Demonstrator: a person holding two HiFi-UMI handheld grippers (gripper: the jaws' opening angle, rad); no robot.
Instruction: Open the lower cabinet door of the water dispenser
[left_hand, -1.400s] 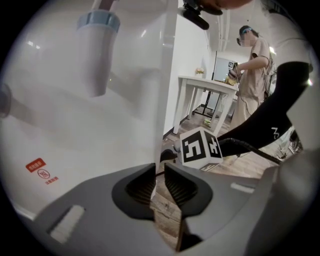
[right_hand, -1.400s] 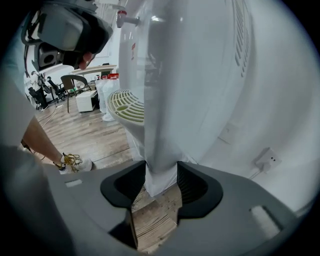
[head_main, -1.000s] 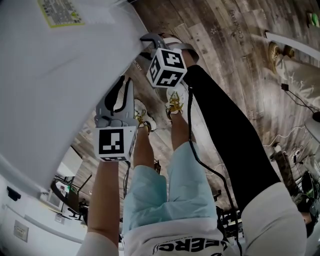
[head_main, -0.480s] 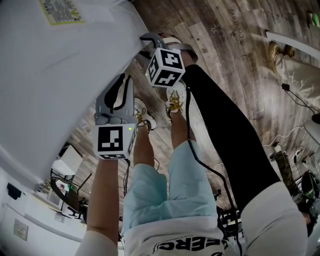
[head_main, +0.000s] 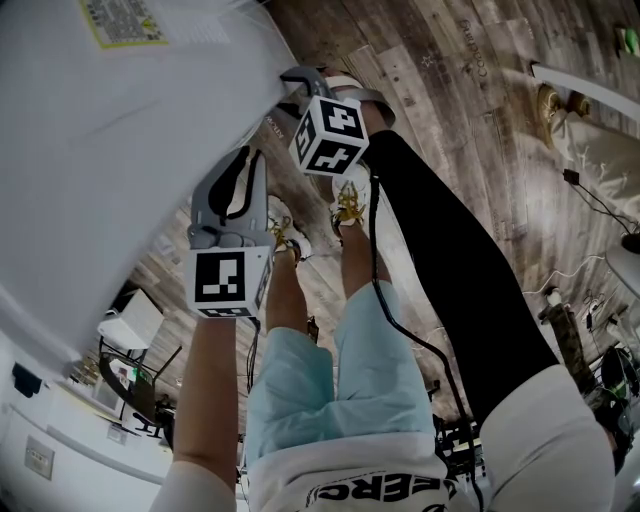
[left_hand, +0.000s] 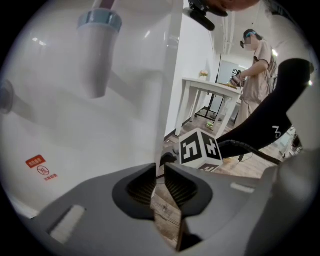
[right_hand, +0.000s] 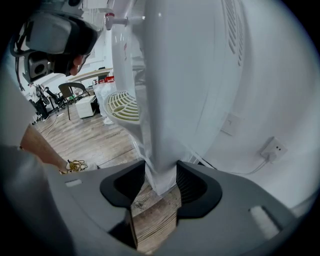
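We look down on the cabinet door (head_main: 120, 160), which fills the upper left above the floor (head_main: 480, 120). The person's legs (head_main: 330, 370) stand below and to the right of it. Both tools sit along the door's free edge. The left gripper (left_hand: 159, 172) is nearer us, with the thin edge between its jaws. The right gripper (right_hand: 161, 175) is farther along, its pads against either side of the door's lower corner.

Past the left gripper, the right one's cube (left_hand: 200, 148) lies just right of the edge. A table (left_hand: 210, 85) stands behind it, with a second person (left_hand: 257, 55) at its right.

Past the right gripper, a drip tray (right_hand: 122, 106) lies left of the door and a wall socket (right_hand: 274, 148) sits low on the right.
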